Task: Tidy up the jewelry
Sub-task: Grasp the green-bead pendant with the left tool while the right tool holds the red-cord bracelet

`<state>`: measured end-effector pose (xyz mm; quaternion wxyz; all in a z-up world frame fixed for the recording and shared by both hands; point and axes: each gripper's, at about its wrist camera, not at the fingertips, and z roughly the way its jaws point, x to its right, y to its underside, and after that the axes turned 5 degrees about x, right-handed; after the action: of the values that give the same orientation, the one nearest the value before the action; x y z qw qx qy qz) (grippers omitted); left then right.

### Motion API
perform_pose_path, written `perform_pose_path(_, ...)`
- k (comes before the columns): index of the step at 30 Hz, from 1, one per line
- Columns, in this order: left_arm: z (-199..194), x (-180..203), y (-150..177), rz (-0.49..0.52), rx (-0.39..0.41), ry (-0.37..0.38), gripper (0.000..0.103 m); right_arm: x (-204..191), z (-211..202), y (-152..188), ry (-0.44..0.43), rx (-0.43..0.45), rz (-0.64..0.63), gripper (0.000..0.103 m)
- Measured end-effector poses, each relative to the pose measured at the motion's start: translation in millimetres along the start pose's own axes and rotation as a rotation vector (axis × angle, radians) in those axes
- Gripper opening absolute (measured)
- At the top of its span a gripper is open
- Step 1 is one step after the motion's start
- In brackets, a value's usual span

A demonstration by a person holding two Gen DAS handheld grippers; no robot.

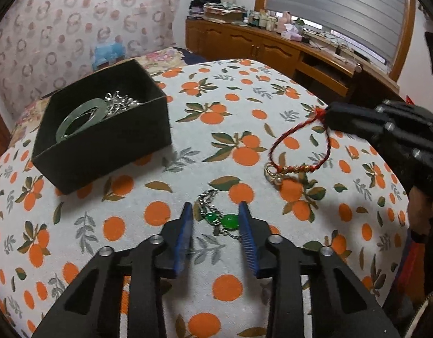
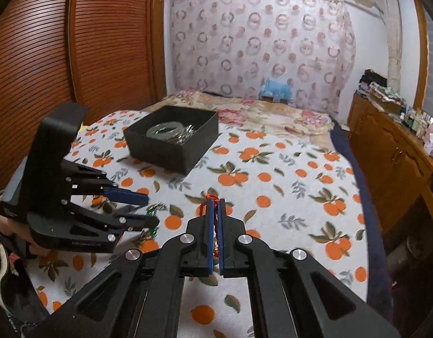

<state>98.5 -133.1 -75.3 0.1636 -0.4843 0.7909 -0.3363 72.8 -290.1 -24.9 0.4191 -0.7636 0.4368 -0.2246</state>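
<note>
A silver chain bracelet with green stones (image 1: pixel 219 220) lies on the orange-print cloth (image 1: pixel 233 118). My left gripper (image 1: pixel 216 209) stands over it, open, with its blue pads on either side of the stones; the right pad is close to one stone. My right gripper (image 2: pixel 215 205) is shut on a red braided cord bracelet (image 1: pixel 284 140). That bracelet's loop hangs down, and its gold charms (image 1: pixel 274 174) rest on the cloth. A black box (image 1: pixel 103 138) at the far left holds a pale jade bangle (image 1: pixel 75 119) and silver chains (image 1: pixel 122 102).
The cloth covers a bed. A wooden dresser (image 1: pixel 272 45) crowded with small items runs along the right side under a window. A slatted wooden wardrobe (image 2: pixel 61 70) stands to the left. A person's hand (image 2: pixel 8 225) grips the left tool.
</note>
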Motion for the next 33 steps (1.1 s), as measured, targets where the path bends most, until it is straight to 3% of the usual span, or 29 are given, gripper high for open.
perform_pose_path(7,-0.5,-3.2,1.0,-0.018,0.0,0.013,0.025,0.5,0.1,-0.6,0.026,0.008,-0.001,0.003)
perform_pose_path(11,-4.4,-6.1,3.0,-0.01,-0.007,-0.026,0.025,2.4,-0.9,-1.3,0.033,0.011,0.001,0.003)
perform_pose_path(17,-10.0,-16.6,7.8,-0.032,-0.004,-0.029,0.024,3.2,0.2,-0.1,0.032,0.01,0.004,0.003)
perform_pose_path(18,-11.1,-17.7,8.2,-0.035,0.0,-0.027,0.022,3.0,0.4,-0.3,0.031,0.011,0.004,0.003)
perform_pose_path(19,-13.5,-19.2,8.4,-0.04,0.01,-0.023,0.0,3.1,0.2,-0.2,0.032,0.011,0.002,0.003)
perform_pose_path(33,-19.9,-31.3,8.1,-0.092,0.002,-0.029,0.0,-0.2,2.4,-3.1,0.031,0.014,-0.003,0.003)
